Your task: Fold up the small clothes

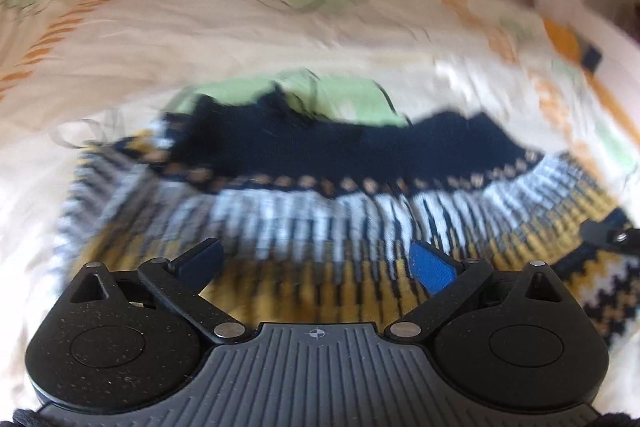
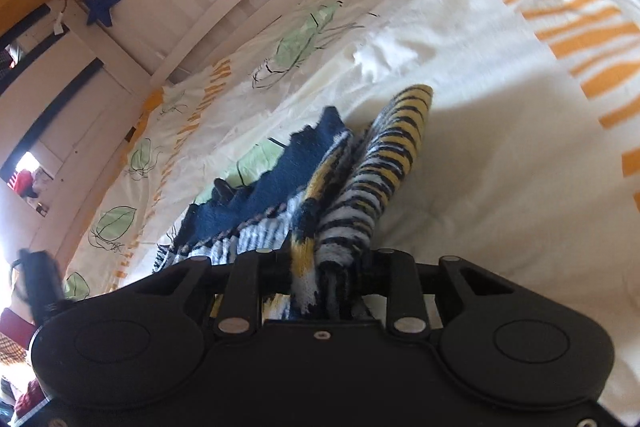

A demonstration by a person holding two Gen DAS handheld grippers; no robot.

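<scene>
Nearest the right camera, the right tongs [image 2: 324,267] are clenched on a bunched fold of the knitted sweater [image 2: 360,179], its striped sleeve trailing away over the bed [image 2: 500,167]. The left tongs [image 1: 316,267] hang released above the sweater's [image 1: 320,227] patterned body, nothing between the pads. The garment lies spread on the bedcover, navy part farthest. It looks soft, thick and light, likely to sag and stretch when lifted, so a hem or shoulder edge pinched through both layers seems the best hold. Beyond lies the leaf-printed duvet [image 1: 280,27].
</scene>
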